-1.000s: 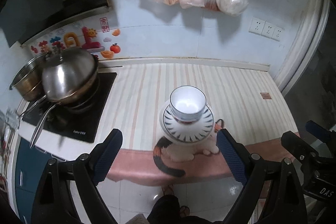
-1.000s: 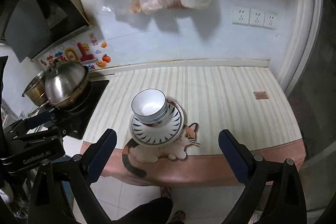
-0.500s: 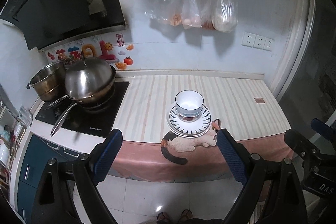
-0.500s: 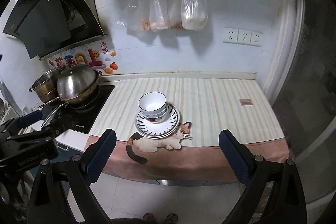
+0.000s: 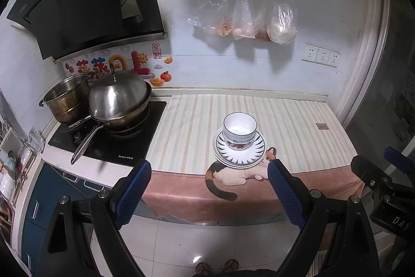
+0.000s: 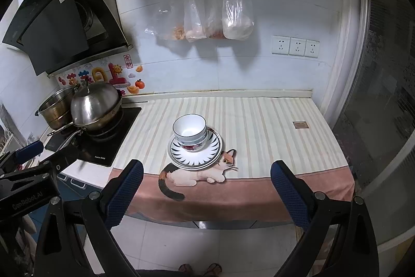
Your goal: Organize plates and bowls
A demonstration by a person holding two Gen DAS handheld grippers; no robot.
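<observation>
White bowls (image 5: 239, 131) are stacked on white plates with a dark spiked rim pattern (image 5: 256, 151), standing on the striped cloth over the counter (image 5: 186, 126). The same stack shows in the right wrist view, bowls (image 6: 189, 131) on plates (image 6: 212, 151). My left gripper (image 5: 208, 188) is open and empty, held back from the counter's front edge, above the floor. My right gripper (image 6: 206, 190) is open and empty too, likewise back from the edge. The right gripper's body shows at the right of the left wrist view (image 5: 381, 188).
A lidded wok (image 5: 119, 98) and a steel pot (image 5: 66, 99) sit on the black cooktop (image 5: 129, 147) at the left. A range hood (image 5: 85, 4) hangs above it. Plastic bags (image 5: 256, 17) hang on the back wall. A cat picture (image 5: 233, 174) marks the cloth's front edge.
Both grippers have pulled back and away from the counter, so the stack looks smaller and farther. The stack itself has not moved. Both stay open.
</observation>
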